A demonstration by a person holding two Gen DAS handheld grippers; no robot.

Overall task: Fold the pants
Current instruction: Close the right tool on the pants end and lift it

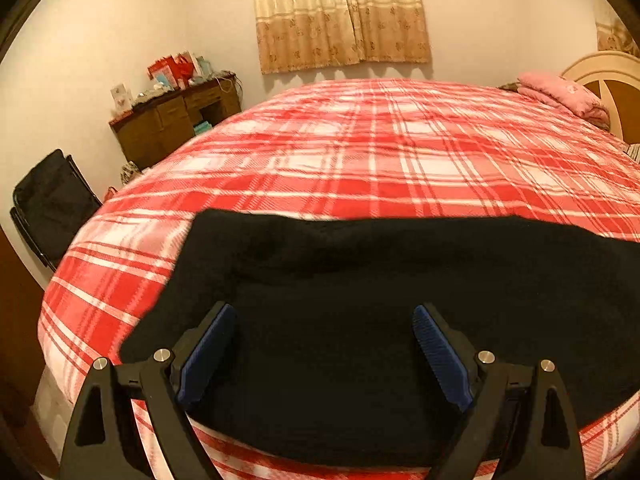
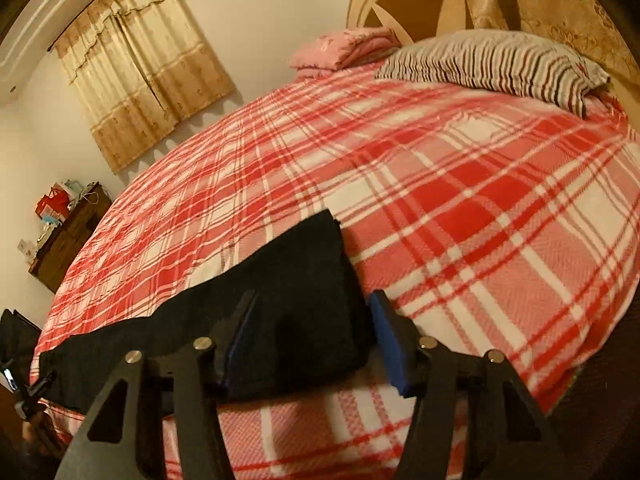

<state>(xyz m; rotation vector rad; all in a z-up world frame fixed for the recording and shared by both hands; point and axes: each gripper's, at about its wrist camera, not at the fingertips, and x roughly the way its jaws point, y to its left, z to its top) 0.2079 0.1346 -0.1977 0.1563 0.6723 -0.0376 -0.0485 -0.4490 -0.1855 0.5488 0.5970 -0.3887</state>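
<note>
- pants [image 1: 380, 304]: black, spread on the red-and-white plaid bed [image 1: 360, 152], right under and ahead of both tools
- left hand-held gripper [image 1: 324, 354]: blue pads wide apart above the dark cloth, nothing pinched
- right hand-held gripper [image 2: 308, 344]: jaws partway apart, one end of the pants [image 2: 304, 280] between them, can't tell if the pads actually press it
- no readable writing or brand anywhere

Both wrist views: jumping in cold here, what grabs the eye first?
The black pants lie spread along the near edge of the red plaid bedspread, which fills both views. The left gripper hangs wide open over the dark cloth, while the right gripper straddles one end of the pants, pads not visibly pressing. Beige curtains hang behind.
</note>
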